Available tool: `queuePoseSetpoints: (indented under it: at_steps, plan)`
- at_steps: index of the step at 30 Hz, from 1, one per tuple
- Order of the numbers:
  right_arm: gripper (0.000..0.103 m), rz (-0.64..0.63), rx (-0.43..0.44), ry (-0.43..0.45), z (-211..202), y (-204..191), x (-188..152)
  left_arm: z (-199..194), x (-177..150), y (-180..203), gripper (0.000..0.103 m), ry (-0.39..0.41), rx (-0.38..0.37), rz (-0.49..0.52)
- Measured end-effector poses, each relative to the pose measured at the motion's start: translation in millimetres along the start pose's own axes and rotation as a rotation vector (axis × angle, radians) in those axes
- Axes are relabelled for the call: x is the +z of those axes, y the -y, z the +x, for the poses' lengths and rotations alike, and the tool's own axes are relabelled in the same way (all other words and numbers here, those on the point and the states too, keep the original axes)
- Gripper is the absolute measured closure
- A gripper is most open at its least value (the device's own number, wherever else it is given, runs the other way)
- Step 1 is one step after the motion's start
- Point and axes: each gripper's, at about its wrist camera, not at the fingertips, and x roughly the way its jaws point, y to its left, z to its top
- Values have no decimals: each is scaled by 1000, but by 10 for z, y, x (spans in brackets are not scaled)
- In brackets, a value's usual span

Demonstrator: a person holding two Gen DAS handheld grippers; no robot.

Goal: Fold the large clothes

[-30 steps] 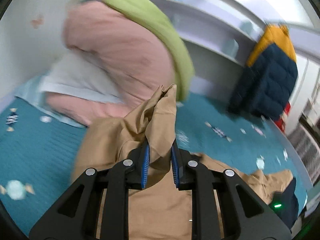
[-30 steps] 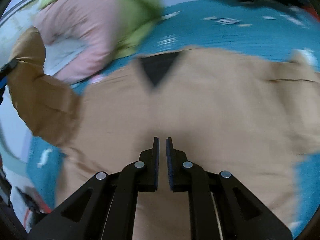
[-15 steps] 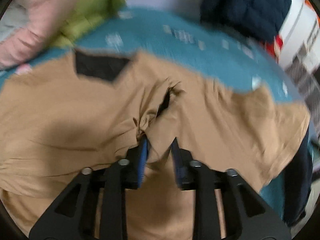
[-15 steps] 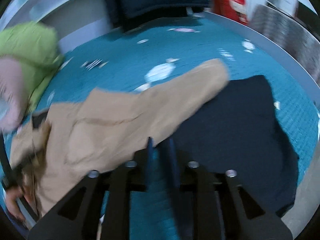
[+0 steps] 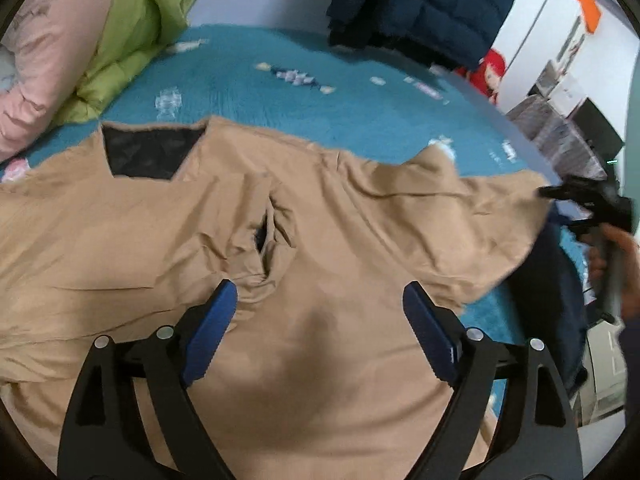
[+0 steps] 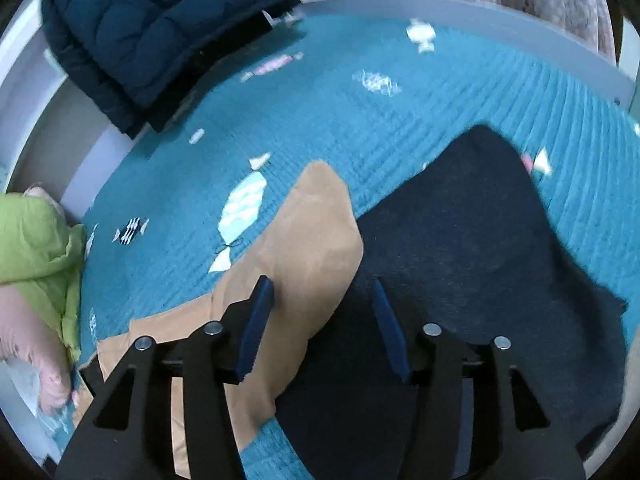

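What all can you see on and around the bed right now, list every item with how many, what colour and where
tan garment: one, tan with black lining at the neck, spread flat on the bedspread, one sleeve lying over the dark cloth
dark cloth: one, navy, flat on the bedspread beside the tan garment
puffer jacket: one, dark blue, at the bed's far edge
green quilt: one, lime green, piled at the head of the bed
pink bedding: one, pink, next to the green quilt
bedspread: one, teal with candy prints
left gripper: black, blue pads, open above the tan garment
right gripper: black, blue pads, open over the sleeve
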Motion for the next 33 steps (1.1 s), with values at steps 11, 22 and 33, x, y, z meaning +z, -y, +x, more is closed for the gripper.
queuePoseSetpoints:
  at_steps: [11,22,33]
  plan:
    - [92,-268,314,239,-963,-1245,-471,-735,12,-1460,13,29,443,-168]
    - [92,-534,617,110,-923,-3360,-1932,-629,-447,-2236,13,-140,423,-234]
    - [89,-729,558,-293,231,-4022,-3702,-1167,-554,-2473,13,-6,402,-314]
